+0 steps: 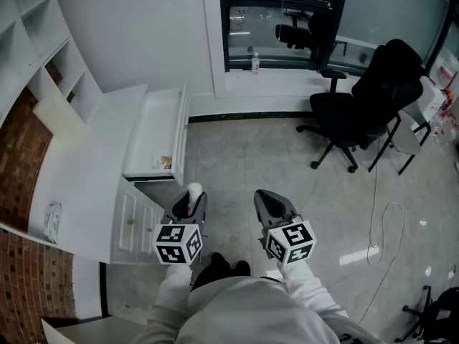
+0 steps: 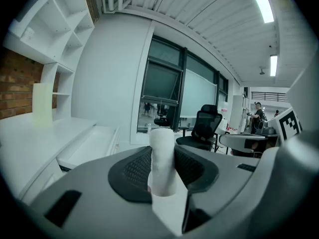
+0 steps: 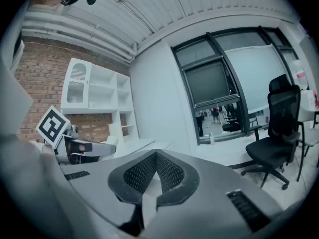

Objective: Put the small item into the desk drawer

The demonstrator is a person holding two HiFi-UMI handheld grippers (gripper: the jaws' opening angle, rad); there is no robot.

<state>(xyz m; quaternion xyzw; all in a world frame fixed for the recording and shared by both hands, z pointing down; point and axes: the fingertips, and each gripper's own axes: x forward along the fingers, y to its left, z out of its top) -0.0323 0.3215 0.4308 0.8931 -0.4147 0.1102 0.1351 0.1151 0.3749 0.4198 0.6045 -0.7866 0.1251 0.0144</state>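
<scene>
A small white cylinder (image 2: 162, 176) stands upright between the black pads of my left gripper (image 2: 162, 148), which is shut on it. In the head view the cylinder (image 1: 194, 189) pokes out of the left gripper (image 1: 191, 201) just right of the desk front and below the drawer. The white desk drawer (image 1: 145, 136) is pulled out, with a small printed item (image 1: 166, 163) lying at its near end. My right gripper (image 1: 267, 202) hovers over the floor beside the left one. Its tips (image 3: 156, 154) meet with nothing between them.
A white desk (image 1: 79, 185) with a wrapped packet (image 1: 52, 221) runs along the left, under wall shelves (image 1: 43, 41). A black office chair (image 1: 366, 106) stands at the right by the window. A cable (image 1: 380, 228) lies on the tiled floor. A bottle (image 1: 254, 63) sits on the sill.
</scene>
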